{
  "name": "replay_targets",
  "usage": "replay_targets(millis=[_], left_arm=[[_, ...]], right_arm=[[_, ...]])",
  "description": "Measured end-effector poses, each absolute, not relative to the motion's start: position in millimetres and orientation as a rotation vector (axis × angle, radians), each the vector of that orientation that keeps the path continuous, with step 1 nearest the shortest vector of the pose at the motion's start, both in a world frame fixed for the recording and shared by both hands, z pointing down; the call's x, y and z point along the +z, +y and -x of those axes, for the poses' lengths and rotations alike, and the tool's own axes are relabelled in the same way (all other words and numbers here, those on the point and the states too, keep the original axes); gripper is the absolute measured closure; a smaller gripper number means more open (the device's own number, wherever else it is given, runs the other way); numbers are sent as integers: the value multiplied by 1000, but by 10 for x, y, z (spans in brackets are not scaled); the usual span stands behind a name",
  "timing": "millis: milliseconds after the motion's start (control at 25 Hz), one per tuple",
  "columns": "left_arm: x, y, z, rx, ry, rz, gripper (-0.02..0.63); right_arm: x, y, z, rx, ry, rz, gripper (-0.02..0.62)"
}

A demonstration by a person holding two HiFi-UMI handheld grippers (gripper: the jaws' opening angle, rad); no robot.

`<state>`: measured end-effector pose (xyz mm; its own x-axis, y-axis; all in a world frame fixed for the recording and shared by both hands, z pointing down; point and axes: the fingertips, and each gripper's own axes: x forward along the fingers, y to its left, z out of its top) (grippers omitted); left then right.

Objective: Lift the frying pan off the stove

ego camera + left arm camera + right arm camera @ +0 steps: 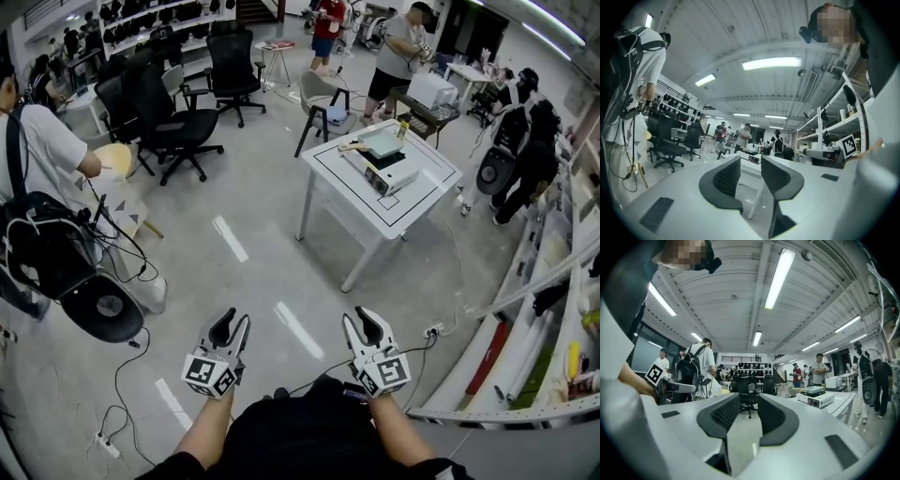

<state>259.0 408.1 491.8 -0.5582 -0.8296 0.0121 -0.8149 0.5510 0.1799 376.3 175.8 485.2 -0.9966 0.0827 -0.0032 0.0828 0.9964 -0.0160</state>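
Note:
A white table (330, 202) stands a few steps ahead of me, to the right of the middle. On it sits a white stove unit (386, 174) that carries a pale square pan (380, 141) with a light handle pointing left. Both grippers hang low in front of my body, well short of the table. My left gripper (234, 323) is open with nothing between its jaws (751, 161). My right gripper (359, 321) is open and empty too (748, 399). The right gripper view has the stove unit (816, 397) off to its right.
Black office chairs (169, 117) stand at the back left. A person with a black backpack (42, 244) is close on my left. Cables and a power strip (106, 444) lie on the floor. Shelving (553, 319) lines the right side. Several people stand behind the table.

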Motion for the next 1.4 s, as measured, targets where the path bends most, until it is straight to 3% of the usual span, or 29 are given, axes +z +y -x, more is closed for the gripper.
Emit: replay_targets(millis=[400, 1120, 1400], left_arm=[[5115, 3689, -2319, -198, -2587, -1523, 472], [5007, 2149, -476, -137, -2454, -1609, 472], [4907, 1749, -72, -164, -2451, -1634, 472]], right_arm=[[4821, 1666, -3459, -39, 3113, -114, 489], [4969, 248, -1491, -285, 3153, -266, 489], [4945, -126, -1073, -329, 3122, -257, 489]])
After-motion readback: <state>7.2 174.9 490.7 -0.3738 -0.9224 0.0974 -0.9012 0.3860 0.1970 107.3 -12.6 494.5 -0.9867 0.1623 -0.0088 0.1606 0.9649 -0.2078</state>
